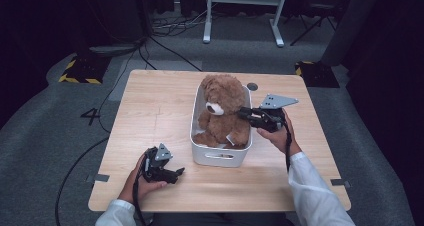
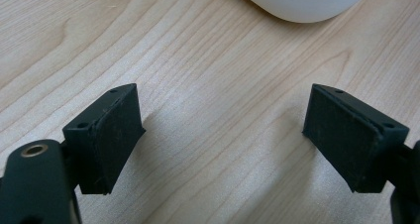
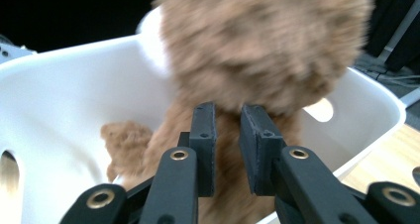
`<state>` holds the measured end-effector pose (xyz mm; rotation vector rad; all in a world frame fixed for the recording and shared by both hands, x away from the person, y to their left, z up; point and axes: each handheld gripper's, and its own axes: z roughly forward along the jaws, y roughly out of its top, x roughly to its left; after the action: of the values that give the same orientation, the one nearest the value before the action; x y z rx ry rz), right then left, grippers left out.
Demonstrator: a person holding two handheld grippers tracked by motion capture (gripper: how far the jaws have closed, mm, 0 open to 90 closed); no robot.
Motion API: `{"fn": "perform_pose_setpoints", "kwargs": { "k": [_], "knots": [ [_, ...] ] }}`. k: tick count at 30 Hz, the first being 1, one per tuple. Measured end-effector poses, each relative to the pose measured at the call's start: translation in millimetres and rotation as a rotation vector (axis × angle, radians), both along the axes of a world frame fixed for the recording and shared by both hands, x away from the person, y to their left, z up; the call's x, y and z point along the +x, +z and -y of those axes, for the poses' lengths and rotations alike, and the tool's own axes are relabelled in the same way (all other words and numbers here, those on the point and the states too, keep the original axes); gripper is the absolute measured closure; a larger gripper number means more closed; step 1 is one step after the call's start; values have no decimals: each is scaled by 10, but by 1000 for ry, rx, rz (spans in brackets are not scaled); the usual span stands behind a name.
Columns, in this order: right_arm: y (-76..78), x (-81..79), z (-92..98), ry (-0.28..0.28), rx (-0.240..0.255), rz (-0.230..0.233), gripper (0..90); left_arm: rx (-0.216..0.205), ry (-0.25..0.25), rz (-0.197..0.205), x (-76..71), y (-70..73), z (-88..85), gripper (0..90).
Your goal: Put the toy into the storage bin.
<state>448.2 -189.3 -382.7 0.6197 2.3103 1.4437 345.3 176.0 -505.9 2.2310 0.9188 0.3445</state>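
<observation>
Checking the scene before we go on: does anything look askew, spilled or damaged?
Nothing stands out. The teddy bear sits upright in the white bin, and the right claw is at its side. Nothing is spilled on the table.

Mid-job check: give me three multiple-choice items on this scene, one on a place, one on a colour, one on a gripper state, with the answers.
1. Where does the teddy bear sit?
A. on the bare table
B. in the bin
C. on the floor

2. What colour is the bin?
A. white
B. blue
C. black

3. How do the left gripper jaws stand?
A. shut on the bear
B. shut on nothing
C. open over the table

Answers:
1 B, the bin walls surround the bear.
2 A, its walls show white.
3 C, bare wood shows between the pads.
</observation>
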Motion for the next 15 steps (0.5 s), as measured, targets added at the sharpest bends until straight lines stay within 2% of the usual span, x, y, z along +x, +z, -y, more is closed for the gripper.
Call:
{"fn": "perform_pose_setpoints", "kwargs": {
  "k": [3,6,15],
  "knots": [
    [-20,-4,-29,3,-37,1,767,-1,0,0,0,0,0,152],
    [-19,-4,-16,5,-21,1,769,-1,0,0,0,0,0,152],
    [-6,-3,19,-13,-27,5,765,-1,-1,0,0,0,0,152]
  ]
}}
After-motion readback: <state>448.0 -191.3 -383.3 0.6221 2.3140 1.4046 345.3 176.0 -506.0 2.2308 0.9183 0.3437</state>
